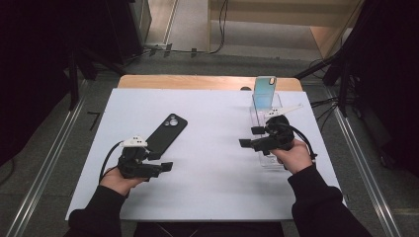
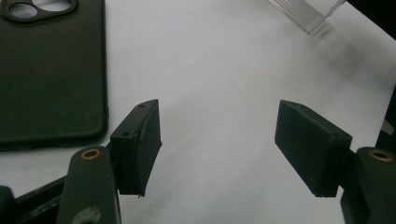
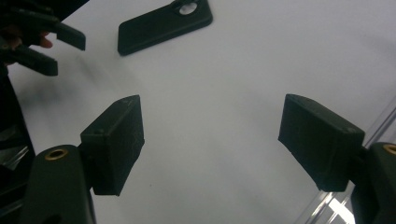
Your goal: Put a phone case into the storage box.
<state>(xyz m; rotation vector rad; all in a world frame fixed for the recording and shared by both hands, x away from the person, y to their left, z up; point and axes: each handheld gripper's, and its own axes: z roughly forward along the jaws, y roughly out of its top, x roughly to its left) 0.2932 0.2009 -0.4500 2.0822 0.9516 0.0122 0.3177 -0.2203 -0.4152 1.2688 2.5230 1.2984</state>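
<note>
A black phone case (image 1: 167, 133) lies flat, back up, on the white board (image 1: 207, 173), left of the middle. A light blue phone case (image 1: 265, 92) stands upright in a clear plastic rack (image 1: 271, 160) at the right. My left gripper (image 1: 161, 161) is just in front of the black case's near end, open, with bare board between its jaws (image 2: 219, 135); the black case (image 2: 51, 70) lies to their left. My right gripper (image 1: 250, 137) is beside the rack, points left, and stands open over bare board (image 3: 212, 135). The black case (image 3: 163, 25) and my left gripper (image 3: 56, 46) lie far ahead of it.
The board rests on a wooden table (image 1: 197, 81) with grey floor and metal rails on both sides. A corner of the clear rack (image 2: 306, 11) shows ahead of the left jaws, and its edge (image 3: 327, 205) runs beside the right jaws. Cables trail on the floor behind.
</note>
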